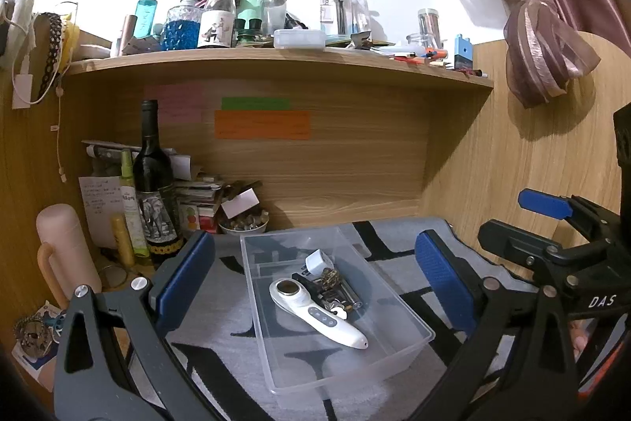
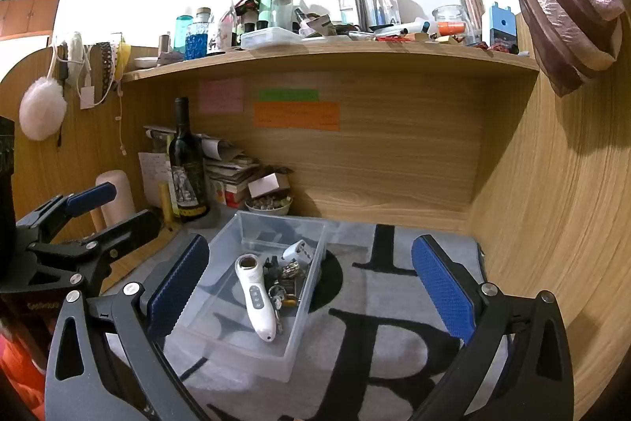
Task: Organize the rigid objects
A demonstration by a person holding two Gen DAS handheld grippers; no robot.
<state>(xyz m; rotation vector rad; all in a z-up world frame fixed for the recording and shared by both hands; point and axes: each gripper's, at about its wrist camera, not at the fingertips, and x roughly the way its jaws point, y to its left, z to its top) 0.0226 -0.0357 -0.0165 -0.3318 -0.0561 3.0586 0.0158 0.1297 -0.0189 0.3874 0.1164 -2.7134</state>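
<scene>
Hovering wide and empty over the grey letter-printed mat on the table, the left gripper (image 1: 315, 287) and right gripper (image 2: 311, 287) frame one clear rectangular plastic bin (image 1: 398, 350), which already holds one white handheld wand-shaped device (image 1: 315, 314), one white plug adapter (image 1: 318, 260) and a tangle of keys I cannot count; nothing loose lies on the mat, so sorting looks nearly done, though one dark wine bottle (image 1: 152, 180) stands beyond

A dark glass wine bottle (image 1: 152, 180) stands at the wooden alcove's left. Right of it lie stacked papers (image 1: 199, 190), then a small bowl (image 1: 243, 222), perhaps of pebbles. Above it, coloured paper notes (image 1: 262, 124).
</scene>
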